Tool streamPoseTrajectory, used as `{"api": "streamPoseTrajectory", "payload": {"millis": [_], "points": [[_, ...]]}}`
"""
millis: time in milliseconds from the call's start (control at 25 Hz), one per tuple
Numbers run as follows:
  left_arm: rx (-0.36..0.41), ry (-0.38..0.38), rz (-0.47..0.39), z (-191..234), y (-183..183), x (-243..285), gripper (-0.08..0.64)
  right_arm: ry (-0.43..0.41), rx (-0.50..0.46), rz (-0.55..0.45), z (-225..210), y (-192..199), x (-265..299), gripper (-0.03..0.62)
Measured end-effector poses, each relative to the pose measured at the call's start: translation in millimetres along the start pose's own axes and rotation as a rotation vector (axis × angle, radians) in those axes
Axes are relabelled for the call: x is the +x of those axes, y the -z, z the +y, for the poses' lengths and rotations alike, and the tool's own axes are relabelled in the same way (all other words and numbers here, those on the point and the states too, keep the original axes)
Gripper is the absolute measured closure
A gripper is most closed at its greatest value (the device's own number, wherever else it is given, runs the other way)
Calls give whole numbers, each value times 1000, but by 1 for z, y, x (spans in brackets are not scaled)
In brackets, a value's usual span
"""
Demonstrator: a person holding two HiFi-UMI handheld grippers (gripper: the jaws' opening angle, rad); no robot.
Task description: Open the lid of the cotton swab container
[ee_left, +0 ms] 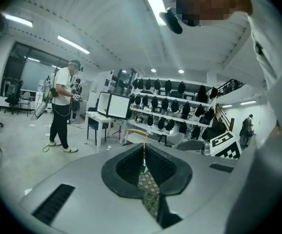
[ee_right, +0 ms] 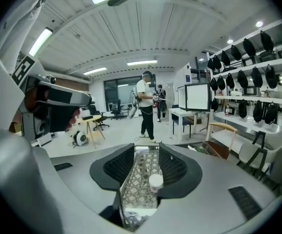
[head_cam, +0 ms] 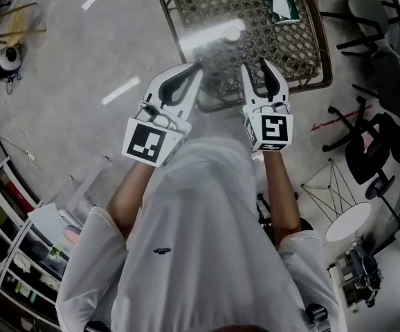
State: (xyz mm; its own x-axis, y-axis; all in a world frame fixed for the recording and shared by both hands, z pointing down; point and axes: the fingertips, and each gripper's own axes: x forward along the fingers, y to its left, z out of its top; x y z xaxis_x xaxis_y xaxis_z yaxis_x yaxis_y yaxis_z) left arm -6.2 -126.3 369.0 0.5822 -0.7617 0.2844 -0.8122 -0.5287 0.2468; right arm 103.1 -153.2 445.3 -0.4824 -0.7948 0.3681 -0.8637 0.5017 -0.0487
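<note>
Container on table, left of cloth

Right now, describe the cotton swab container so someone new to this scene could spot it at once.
Find the woven lattice table at the top of the head view. Near its middle stands a small round white tub. Its only neighbour there, toward the far edge, is a green-and-white packet, neither round nor plain white.

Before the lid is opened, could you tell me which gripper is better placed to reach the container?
Probably the right gripper: its jaws stand apart, and the container lines up between them in its view, not yet touched. The left gripper is shut.
</note>
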Motion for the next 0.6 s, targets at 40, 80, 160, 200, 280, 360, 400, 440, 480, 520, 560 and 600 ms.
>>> {"api": "streamPoseTrajectory", "payload": {"millis": [40,80,160,200,280,360,400,440,480,520,560,600], "points": [[3,-4,12,1,4,5,551,-2,5,8,-3,7,4,460],[7,-8,22,3,8,9,551,-3,9,14,-7,13,8,454],[11,-14,34,6,15,18,551,-4,10,23,-14,23,18,442],[9,-19,40,8,19,22,551,-4,11,27,-17,29,23,434],[5,-27,51,13,30,31,551,-6,20,37,-21,42,35,417],[-2,-35,68,17,42,39,551,-11,24,52,-25,58,46,411],[-5,-37,77,19,48,42,551,-15,20,60,-27,66,53,411],[-7,-39,81,20,53,46,551,-20,15,66,-29,74,60,411],[-7,-41,82,22,57,50,551,-26,10,71,-31,81,67,411],[-9,-43,83,22,61,53,551,-34,7,76,-31,87,73,411],[-11,-44,85,23,66,56,551,-41,4,82,-32,94,79,409],[-14,-46,89,23,71,59,551,-49,-1,87,-31,100,85,399]]}}
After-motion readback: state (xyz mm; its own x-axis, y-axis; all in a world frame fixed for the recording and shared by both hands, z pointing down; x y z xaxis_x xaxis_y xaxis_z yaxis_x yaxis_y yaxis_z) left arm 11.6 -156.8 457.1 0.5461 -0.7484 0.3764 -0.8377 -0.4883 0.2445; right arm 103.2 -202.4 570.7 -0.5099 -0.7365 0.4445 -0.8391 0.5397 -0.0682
